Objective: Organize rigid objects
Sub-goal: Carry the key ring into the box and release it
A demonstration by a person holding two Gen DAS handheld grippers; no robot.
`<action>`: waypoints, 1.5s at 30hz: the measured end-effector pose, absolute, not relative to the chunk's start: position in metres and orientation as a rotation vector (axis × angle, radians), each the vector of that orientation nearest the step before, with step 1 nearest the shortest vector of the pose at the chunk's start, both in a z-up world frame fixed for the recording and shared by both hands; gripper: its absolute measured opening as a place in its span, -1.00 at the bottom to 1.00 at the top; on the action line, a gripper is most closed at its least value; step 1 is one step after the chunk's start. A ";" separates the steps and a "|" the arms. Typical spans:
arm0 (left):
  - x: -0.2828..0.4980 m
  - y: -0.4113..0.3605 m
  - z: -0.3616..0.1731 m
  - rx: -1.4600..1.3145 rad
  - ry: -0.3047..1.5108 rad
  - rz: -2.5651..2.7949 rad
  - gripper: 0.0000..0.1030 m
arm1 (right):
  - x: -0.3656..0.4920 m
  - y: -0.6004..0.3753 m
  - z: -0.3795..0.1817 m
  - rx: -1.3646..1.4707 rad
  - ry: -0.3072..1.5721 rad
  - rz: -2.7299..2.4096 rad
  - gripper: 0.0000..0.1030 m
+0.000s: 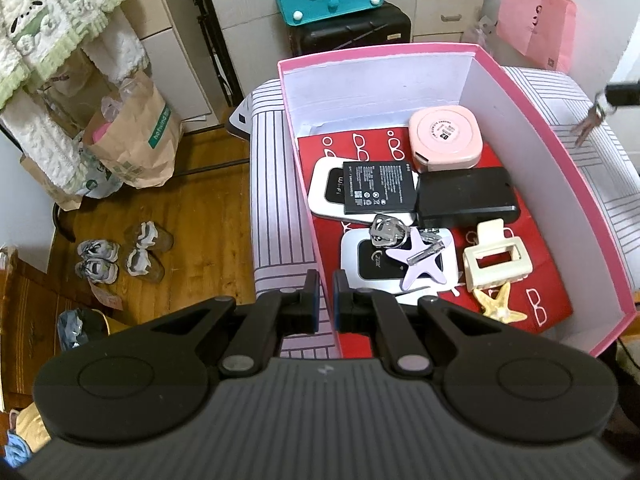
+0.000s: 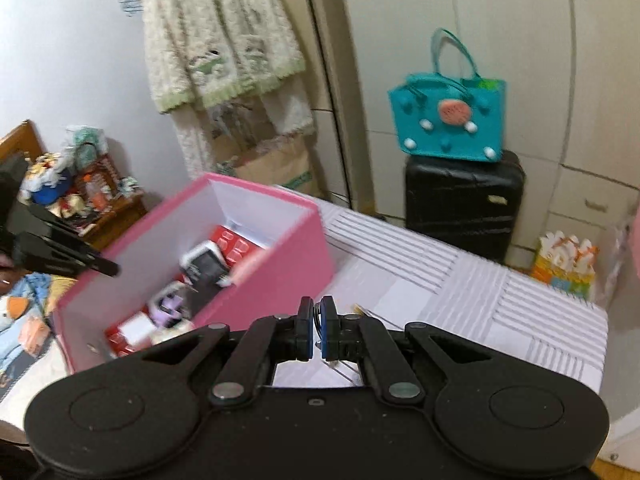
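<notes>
A pink box (image 1: 552,148) stands on a striped table. It holds a pink square case (image 1: 444,136), a black battery (image 1: 378,188), two white Wi-Fi routers (image 1: 324,192), a black pack (image 1: 466,198), keys (image 1: 386,232), a lilac star clip (image 1: 420,258), a cream claw clip (image 1: 496,256) and a yellow starfish (image 1: 500,306). My left gripper (image 1: 326,300) is shut on the box's near-left wall. My right gripper (image 2: 317,326) is shut on a thin metal wire object (image 2: 318,320), above the table beside the box (image 2: 276,272). It also shows at the left wrist view's right edge (image 1: 592,120).
The striped table (image 2: 480,292) extends right of the box. A black suitcase (image 2: 464,204) with a teal bag (image 2: 448,120) stands behind it. Paper bags (image 1: 136,140) and shoes (image 1: 120,256) lie on the wooden floor at the left. A pink bag (image 1: 536,32) hangs at the back right.
</notes>
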State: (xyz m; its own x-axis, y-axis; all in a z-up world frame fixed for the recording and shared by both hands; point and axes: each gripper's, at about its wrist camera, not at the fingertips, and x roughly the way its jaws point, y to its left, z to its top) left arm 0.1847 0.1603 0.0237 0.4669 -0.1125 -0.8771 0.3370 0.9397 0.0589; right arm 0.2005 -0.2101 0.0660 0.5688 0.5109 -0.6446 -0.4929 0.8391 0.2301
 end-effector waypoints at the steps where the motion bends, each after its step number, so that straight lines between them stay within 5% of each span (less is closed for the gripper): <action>1: 0.185 0.161 0.024 0.240 1.056 -0.284 -0.90 | 0.201 -0.204 0.072 0.020 0.760 0.607 -0.90; 13: 0.195 0.158 0.026 0.282 1.112 -0.331 -0.88 | 0.205 -0.120 0.122 -0.050 0.713 0.814 -0.90; 34: 0.188 0.170 0.025 0.250 1.056 -0.388 -0.85 | 0.223 0.008 0.042 -0.069 0.967 1.084 -0.90; 45: 0.187 0.174 0.023 0.221 1.046 -0.392 -0.85 | 0.249 0.006 0.048 -0.095 0.885 0.941 -0.90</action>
State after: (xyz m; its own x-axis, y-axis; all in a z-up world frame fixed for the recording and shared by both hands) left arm 0.1873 0.1739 0.0228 0.4403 -0.2089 -0.8732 0.4162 0.9092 -0.0077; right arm 0.2492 0.0065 0.0477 0.2764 0.6627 -0.6960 -0.7353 0.6121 0.2909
